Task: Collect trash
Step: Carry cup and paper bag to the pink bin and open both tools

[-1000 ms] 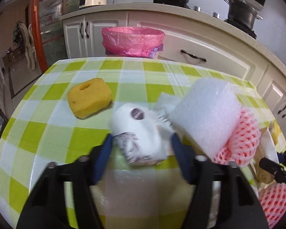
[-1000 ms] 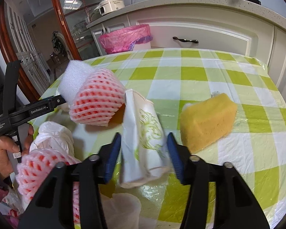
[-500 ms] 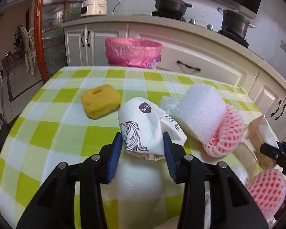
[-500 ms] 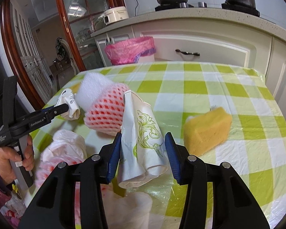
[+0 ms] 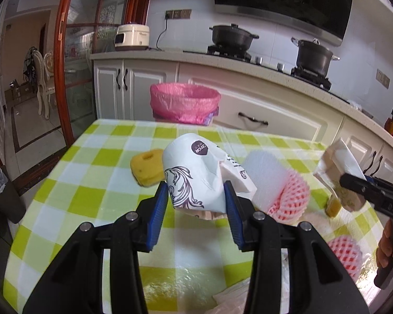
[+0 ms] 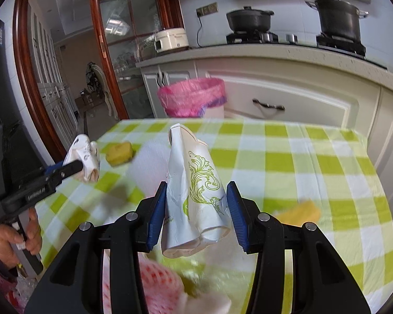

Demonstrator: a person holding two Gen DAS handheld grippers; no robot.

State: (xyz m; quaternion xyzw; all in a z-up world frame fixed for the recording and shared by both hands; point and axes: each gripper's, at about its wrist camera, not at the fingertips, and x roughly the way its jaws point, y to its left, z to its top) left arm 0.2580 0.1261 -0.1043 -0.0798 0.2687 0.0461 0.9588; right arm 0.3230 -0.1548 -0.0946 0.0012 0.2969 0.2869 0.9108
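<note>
one bin stands on the floor past the far edge of the table, by the white cupboards. it has a pink bag in it, and you cannot see inside.

two crushed paper cups are the trash held up over the table. the left gripper is clamped on the cup with dark swirls, which is squashed flat and bent. the right gripper is clamped on the cup with green swirls, which is also squashed, with its open end hanging low.

some things on the table are blurry. a pink net sleeve lies by white foam. a yellow sponge is partly behind the dark cup. another yellow sponge is just a smear. a hand is cut off at the edge.
</note>
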